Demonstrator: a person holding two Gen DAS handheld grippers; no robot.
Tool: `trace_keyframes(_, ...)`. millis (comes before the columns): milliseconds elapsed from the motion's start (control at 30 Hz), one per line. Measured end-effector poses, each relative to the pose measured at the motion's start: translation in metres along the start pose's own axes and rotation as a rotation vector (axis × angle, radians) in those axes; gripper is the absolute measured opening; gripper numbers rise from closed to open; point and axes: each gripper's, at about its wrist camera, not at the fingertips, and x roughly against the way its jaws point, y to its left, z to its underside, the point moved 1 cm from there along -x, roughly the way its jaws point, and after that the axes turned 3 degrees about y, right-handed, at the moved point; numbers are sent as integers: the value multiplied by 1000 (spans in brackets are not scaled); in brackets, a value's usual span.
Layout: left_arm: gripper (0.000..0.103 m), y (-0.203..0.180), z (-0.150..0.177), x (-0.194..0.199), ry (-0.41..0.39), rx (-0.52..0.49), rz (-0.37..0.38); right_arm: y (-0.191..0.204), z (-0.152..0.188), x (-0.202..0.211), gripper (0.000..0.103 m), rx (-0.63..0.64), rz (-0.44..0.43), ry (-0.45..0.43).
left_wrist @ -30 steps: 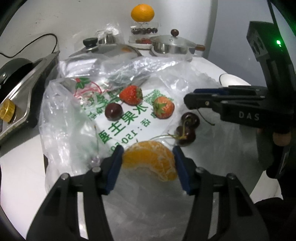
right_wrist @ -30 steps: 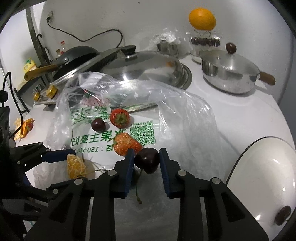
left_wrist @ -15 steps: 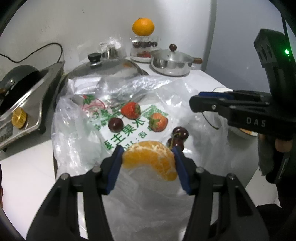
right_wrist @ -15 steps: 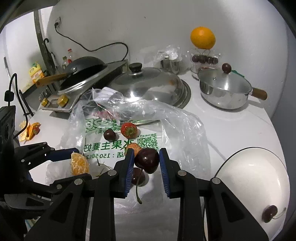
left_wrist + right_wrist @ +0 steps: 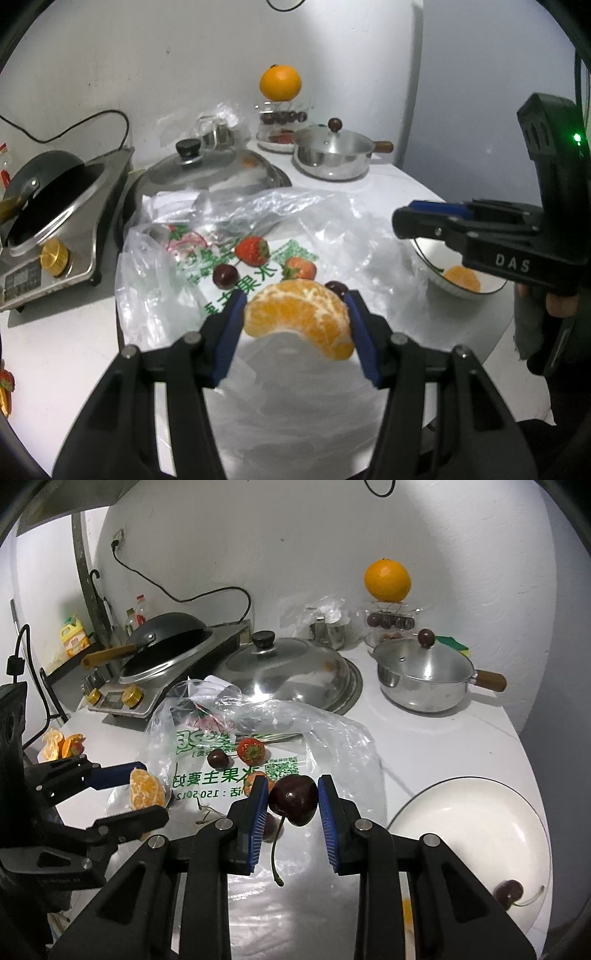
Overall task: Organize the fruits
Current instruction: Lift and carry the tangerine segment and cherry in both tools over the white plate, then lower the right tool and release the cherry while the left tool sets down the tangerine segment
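My left gripper (image 5: 297, 314) is shut on a peeled orange half (image 5: 299, 317), held above the clear plastic bag (image 5: 258, 387). In the right wrist view my right gripper (image 5: 293, 801) is shut on a dark cherry (image 5: 293, 799) whose stem hangs down. On the bag lie two strawberries (image 5: 253, 251) (image 5: 301, 268) and more cherries (image 5: 225, 276). The white plate (image 5: 469, 834) at the right holds one cherry (image 5: 509, 892); the left wrist view shows an orange piece (image 5: 462, 278) on it. The left gripper (image 5: 146, 788) with its orange shows at the left of the right wrist view.
A steel lid (image 5: 284, 668) and a lidded saucepan (image 5: 424, 679) stand behind the bag. A whole orange (image 5: 387, 580) tops a glass dish of cherries at the back. A stove with a black pan (image 5: 166, 635) is at the left. Fruit scraps (image 5: 61, 743) lie at the left edge.
Both grippers have risen and pulled back from the bag with their fruit, so the bag and pots look smaller. The plate has come into the left wrist view.
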Motion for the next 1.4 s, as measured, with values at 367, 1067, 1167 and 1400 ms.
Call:
trace_keyframes(367, 56, -23, -10, 4, -13, -8, -14, -23, 9, 23, 30, -28, 17, -27)
trace_keyframes(1067, 56, -84, -35, -4, -14, -77, 0, -85, 32, 58, 30, -104, 56, -67)
trace_keyframes(1167, 56, -93, -38, -8, -11, -87, 5, -95, 36, 63, 30, -116, 65, -71)
trace_keyframes(1400, 56, -115, -46, -19, -1, -110, 20, -118, 43, 70, 30, -140, 85, -73)
